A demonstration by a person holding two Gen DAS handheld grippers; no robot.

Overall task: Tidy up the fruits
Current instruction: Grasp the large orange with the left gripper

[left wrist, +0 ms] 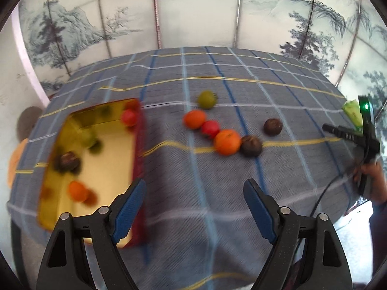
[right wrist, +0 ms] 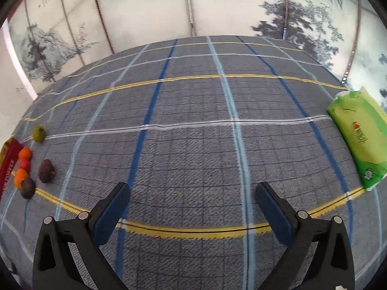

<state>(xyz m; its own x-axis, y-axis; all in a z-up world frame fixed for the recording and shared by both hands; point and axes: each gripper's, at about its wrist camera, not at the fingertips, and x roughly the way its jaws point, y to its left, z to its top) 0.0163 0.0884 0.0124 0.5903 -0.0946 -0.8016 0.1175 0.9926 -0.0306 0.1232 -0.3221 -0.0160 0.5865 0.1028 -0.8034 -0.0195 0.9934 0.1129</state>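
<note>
I see my left gripper [left wrist: 194,199] and right gripper [right wrist: 193,201] both released and empty above the checked cloth [right wrist: 193,145], loose fruits [left wrist: 223,141] beside the gold tray [left wrist: 108,159].

Black hand-held gripper [left wrist: 194,207] frames, blue pads [left wrist: 128,213], silver pins

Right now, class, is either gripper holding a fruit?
No: the left gripper and the right gripper both stand open over bare checked tablecloth, nothing between their jaws.
</note>
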